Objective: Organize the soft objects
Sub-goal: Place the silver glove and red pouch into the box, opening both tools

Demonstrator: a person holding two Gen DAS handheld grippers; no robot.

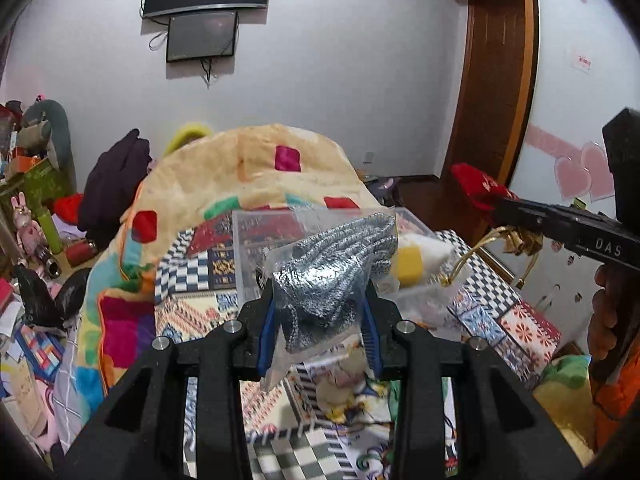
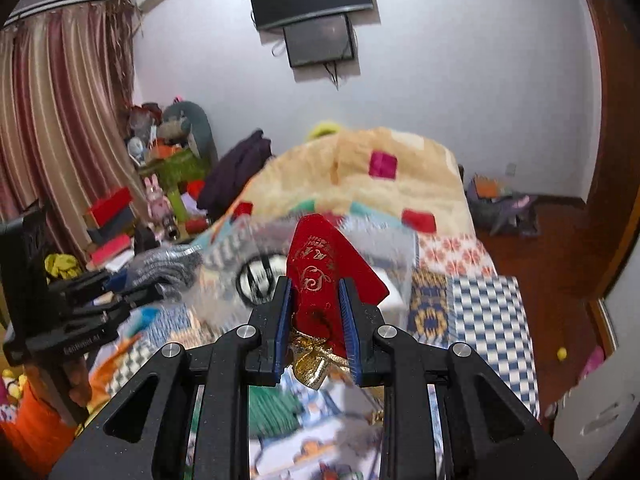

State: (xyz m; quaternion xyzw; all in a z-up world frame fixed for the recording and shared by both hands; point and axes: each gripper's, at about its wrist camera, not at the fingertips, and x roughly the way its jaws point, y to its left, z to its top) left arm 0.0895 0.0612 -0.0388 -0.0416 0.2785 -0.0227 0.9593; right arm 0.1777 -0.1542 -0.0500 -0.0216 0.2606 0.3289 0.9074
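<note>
Left gripper [image 1: 320,312] clenches a bagged grey knit bundle [image 1: 340,268] between its pads; right gripper [image 2: 316,308] grips a red pouch [image 2: 324,268], jutting beyond its fingertips.

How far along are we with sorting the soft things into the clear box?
Done: a yellow and white item already sits in the clear box. In hand: left tongs grip bagged grey gloves; right tongs grip a red pouch. Left: dropping both in.
</note>
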